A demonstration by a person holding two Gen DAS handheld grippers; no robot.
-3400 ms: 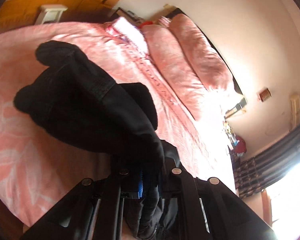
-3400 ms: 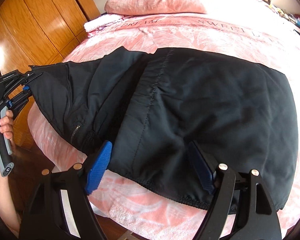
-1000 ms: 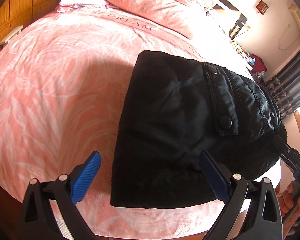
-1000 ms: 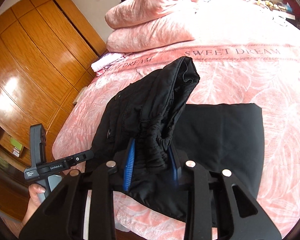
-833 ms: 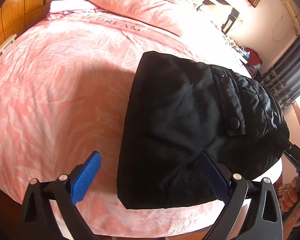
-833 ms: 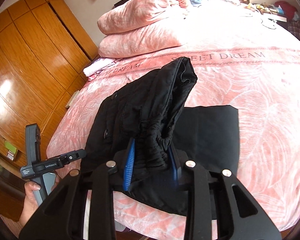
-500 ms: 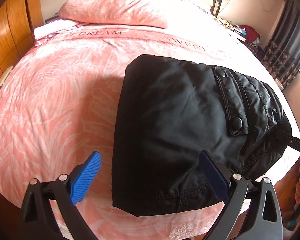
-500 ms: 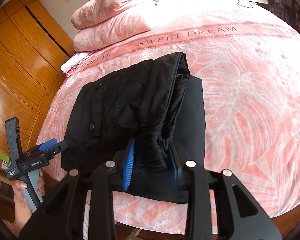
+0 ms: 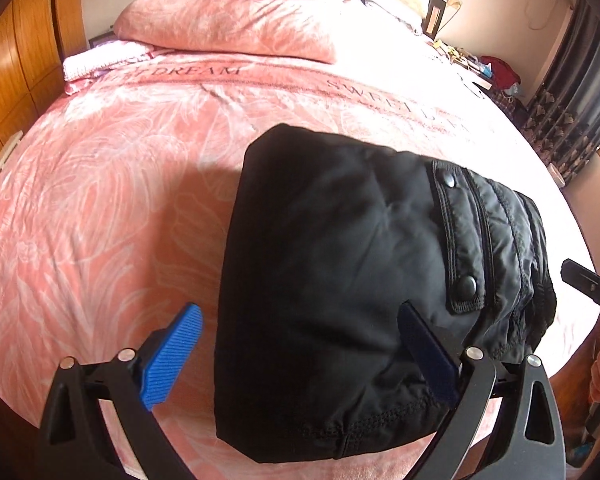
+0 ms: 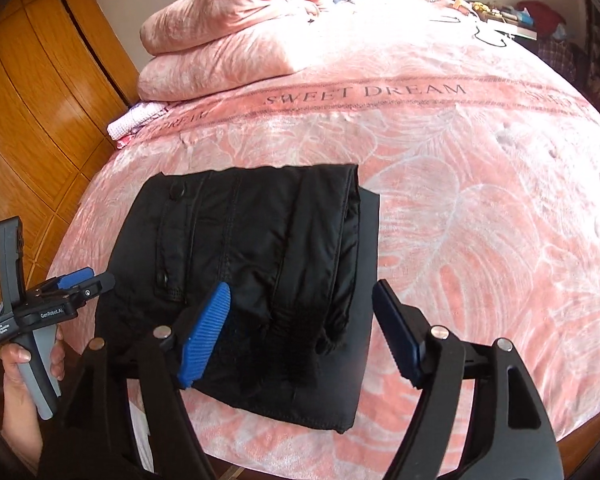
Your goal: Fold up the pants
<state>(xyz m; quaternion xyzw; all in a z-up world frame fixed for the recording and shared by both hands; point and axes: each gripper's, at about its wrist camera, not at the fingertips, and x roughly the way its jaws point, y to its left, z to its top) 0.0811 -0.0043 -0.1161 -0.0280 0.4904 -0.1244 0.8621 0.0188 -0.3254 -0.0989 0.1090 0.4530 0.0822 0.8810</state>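
Note:
The black pants lie folded into a compact stack on the pink bed, near its front edge. In the right wrist view the pants show a snap pocket flap and the bunched waistband at the near end. My left gripper is open and empty, its blue pads either side of the stack's near left part. My right gripper is open and empty, just above the waistband. The left gripper also shows in the right wrist view, held at the pants' left edge.
Pink pillows are stacked at the head of the bed, with a folded cloth beside them. A wooden wardrobe stands on the left. Dark curtains and a cluttered side table are on the right.
My right gripper opened and let go of the waistband, which dropped flat onto the stack. My left gripper stayed open and swung a little around the pants.

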